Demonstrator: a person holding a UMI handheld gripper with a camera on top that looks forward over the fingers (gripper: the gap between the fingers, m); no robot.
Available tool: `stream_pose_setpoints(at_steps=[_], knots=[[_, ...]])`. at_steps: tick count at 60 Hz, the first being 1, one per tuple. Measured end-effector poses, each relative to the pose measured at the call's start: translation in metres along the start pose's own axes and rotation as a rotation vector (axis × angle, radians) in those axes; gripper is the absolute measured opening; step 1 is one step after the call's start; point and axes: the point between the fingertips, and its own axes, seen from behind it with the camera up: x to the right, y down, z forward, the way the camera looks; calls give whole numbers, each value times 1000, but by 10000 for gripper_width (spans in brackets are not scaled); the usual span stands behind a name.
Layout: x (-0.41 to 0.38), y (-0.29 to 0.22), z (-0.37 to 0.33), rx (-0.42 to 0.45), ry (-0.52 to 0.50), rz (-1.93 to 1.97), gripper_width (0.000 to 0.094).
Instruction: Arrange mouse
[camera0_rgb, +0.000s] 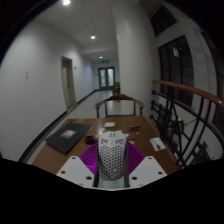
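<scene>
Your gripper has the white perforated honeycomb-shell mouse pinched between its fingers, purple pads pressing on both sides. The mouse sits upright between the fingers, held above the brown wooden bench. Beyond it on the bench: a dark flat rectangular pad off to the left, and a small white object straight ahead, too small to identify. A wooden chair back stands at the far bench edge, with a corridor behind it.
</scene>
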Motion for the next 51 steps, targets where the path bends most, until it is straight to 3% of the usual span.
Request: stream_pose_setpoints(at_steps=[7, 16, 22, 33, 40, 51], knots=[[-67, 62, -5, -78, -70, -39, 341], [-87, 152, 11, -251, -54, -78, 339], [-85, 181, 14, -303, -41, -83, 342], [-83, 191, 15, -342, -88, -109, 526], [-82, 191, -18, -356, -182, -227, 789], [-46, 179, -94, -321, -237, -232, 828]])
